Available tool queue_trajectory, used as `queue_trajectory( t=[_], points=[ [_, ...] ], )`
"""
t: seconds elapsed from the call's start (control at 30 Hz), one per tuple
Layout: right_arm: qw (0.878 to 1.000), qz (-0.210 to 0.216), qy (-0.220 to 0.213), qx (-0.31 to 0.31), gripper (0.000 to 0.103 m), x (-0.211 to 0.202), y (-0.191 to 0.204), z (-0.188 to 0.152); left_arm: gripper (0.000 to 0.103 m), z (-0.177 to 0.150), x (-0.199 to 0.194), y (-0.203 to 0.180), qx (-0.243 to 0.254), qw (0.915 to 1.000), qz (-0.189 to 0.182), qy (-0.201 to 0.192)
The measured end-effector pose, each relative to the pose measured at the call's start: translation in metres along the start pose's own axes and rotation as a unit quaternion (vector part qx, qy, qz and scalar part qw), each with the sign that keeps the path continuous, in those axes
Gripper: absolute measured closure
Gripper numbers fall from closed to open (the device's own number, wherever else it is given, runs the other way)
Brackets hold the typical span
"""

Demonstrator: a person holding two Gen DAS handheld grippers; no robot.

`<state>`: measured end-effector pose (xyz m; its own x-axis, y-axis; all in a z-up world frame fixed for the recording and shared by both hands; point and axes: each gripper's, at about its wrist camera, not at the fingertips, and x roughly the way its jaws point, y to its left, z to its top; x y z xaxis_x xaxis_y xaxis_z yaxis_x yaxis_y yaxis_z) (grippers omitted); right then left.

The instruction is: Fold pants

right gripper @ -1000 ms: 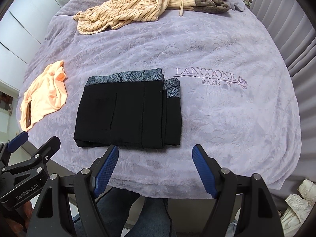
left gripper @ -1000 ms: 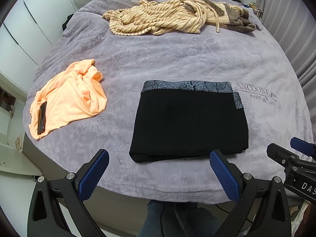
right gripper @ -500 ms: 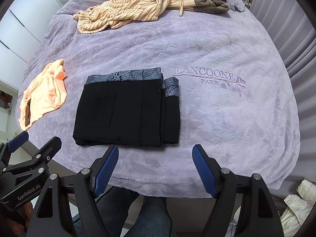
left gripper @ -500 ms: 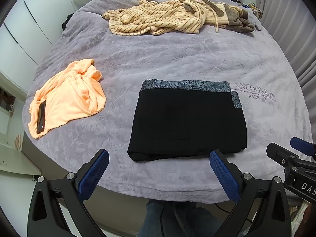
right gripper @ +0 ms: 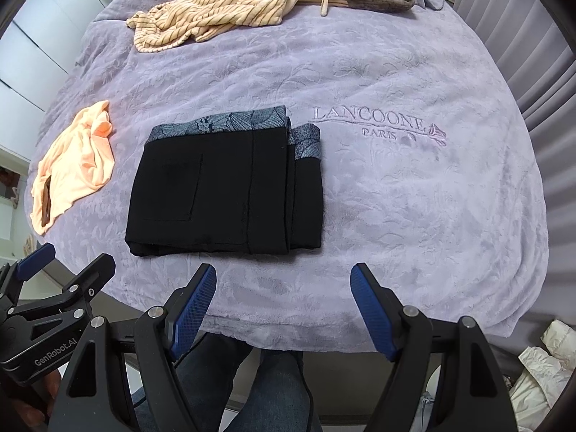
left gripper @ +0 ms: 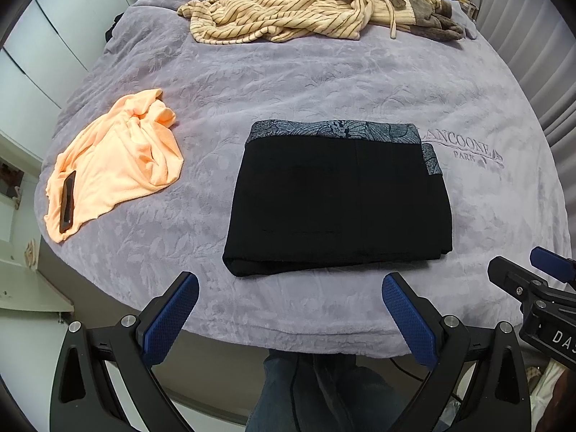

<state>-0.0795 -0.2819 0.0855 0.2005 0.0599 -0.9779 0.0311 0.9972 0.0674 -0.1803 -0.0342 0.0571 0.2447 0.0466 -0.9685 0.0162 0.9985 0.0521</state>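
Two hand-held grippers hang over the near edge of the bed, pointing steeply down, and we hold nothing in either: the left hand-held gripper [left gripper: 289, 318] has its blue pads spread wide apart over bare blanket, and the right hand-held gripper [right gripper: 284, 309] stands just as wide, with only blanket between its pads. Below them we see our own legs in jeans [right gripper: 252, 388] at the bed's foot. Just beyond the fingertips lie the black pants [left gripper: 338, 198], folded into a compact rectangle near the front edge of the lilac blanket [right gripper: 414, 216], patterned grey waistband on the far side and a narrower layer peeking out along the right edge. We judge the fold to be essentially finished, so the risks now come from touching it again: a pad dragged across the top layer would shift it off the stack, pinching only the upper ply would peel the bundle open, and since it sits close to the bed's edge, a nudge toward us could slide it over. The plush blanket may also bunch under a pad and pull the pants askew. To the left, well apart, lies a crumpled peach garment [left gripper: 115, 165] with a dark phone-like object [left gripper: 67, 201] on it. Farthest back sprawls a striped cream garment [left gripper: 288, 10], clear of our work.
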Motion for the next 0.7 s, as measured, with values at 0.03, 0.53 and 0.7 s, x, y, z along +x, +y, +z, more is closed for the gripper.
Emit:
queue_trajectory(
  t=[0.03, 0.53, 0.7],
  points=[
    [1.000, 0.000, 0.001, 0.001, 0.023, 0.001, 0.000, 0.000, 0.001, 0.000, 0.000, 0.000, 0.001, 1.0000, -0.001, -0.001],
    [1.000, -0.006, -0.001, -0.004, 0.023, 0.000, -0.002, 0.011, 0.001, 0.006, 0.010, -0.008, 0.011, 0.9998, 0.003, 0.014],
    [1.000, -0.005, 0.009, 0.002, 0.023, 0.007, -0.005, 0.016, 0.001, 0.008, 0.020, -0.008, 0.005, 0.9995, 0.000, 0.031]
  ],
)
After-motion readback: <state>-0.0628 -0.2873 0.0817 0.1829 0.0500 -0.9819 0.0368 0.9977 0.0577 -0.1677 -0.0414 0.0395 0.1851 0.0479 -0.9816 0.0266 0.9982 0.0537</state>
